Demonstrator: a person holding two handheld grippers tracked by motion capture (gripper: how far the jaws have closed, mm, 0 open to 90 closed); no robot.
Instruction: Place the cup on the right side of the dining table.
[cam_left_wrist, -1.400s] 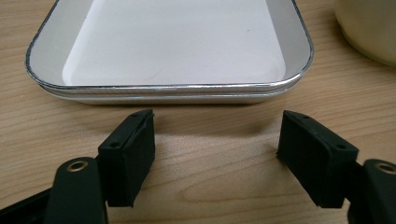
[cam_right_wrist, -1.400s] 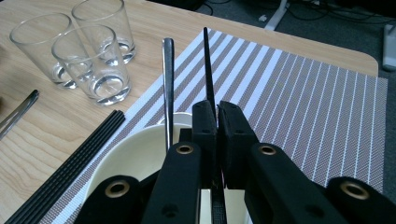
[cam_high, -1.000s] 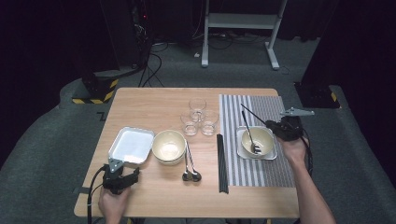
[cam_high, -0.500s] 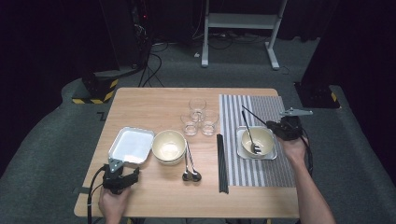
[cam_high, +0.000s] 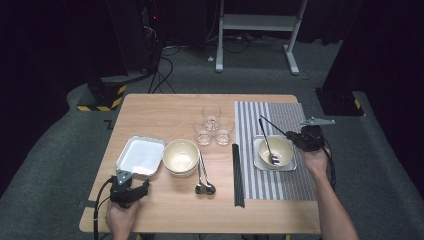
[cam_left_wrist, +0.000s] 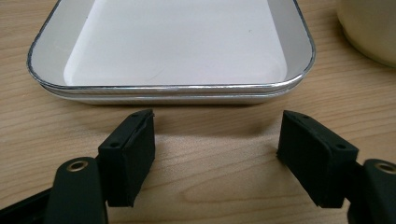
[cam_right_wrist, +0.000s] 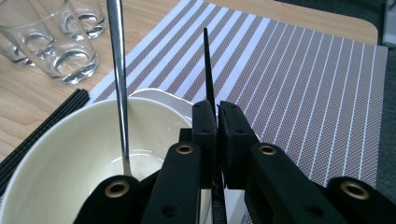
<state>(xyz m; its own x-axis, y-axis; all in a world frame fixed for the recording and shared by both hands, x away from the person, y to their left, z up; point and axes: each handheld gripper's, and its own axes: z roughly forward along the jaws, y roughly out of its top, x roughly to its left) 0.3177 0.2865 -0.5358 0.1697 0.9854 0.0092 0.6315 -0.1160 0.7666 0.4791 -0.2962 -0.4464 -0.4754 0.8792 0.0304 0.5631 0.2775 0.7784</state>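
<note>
The right gripper (cam_right_wrist: 217, 109) is clamped on 1 black chopstick (cam_right_wrist: 208, 70) above the bowl (cam_right_wrist: 74, 154) on the striped mat (cam_right_wrist: 299, 79). That thin stick could pivot and knock the spoon (cam_right_wrist: 119, 84). The left gripper (cam_left_wrist: 217, 140) rests with jaws apart before the tray (cam_left_wrist: 177, 91).

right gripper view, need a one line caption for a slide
Right gripper shut on a thin black chopstick above a cream bowl holding a spoon, striped placemat behind.

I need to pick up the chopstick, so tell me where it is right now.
In the high view the chopstick is on the right side, pinched in the right claw and slanting up-left over the striped mat, just past the bowl with the spoon.
</note>
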